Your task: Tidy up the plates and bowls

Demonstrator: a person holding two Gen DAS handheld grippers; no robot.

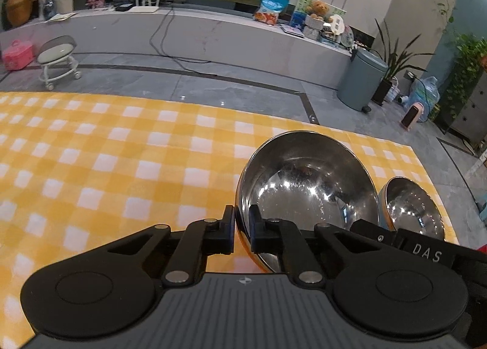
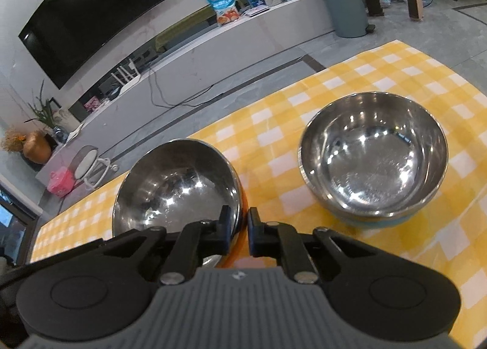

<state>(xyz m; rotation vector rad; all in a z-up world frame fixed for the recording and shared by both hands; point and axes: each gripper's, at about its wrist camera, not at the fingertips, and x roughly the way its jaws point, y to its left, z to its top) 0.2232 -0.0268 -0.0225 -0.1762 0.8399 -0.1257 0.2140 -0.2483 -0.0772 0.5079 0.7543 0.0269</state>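
Note:
A steel bowl with an orange outside (image 1: 307,187) is gripped at its rim from both sides. My left gripper (image 1: 242,224) is shut on its left rim, one finger inside and one outside. My right gripper (image 2: 239,225) is shut on the same bowl's right rim (image 2: 179,184). The bowl is tilted and seems raised above the yellow checked tablecloth (image 1: 121,160). A second steel bowl with a blue outside (image 2: 374,154) rests upright on the cloth to the right; it also shows in the left wrist view (image 1: 414,209). The right gripper's body shows in the left wrist view, marked DAS.
The table's far edge (image 1: 213,105) borders a grey tiled floor. Beyond it stand a wheeled stool (image 1: 57,58), a grey bin (image 1: 360,78), a long low TV bench (image 1: 197,26) with packets and toys, and plants at the right.

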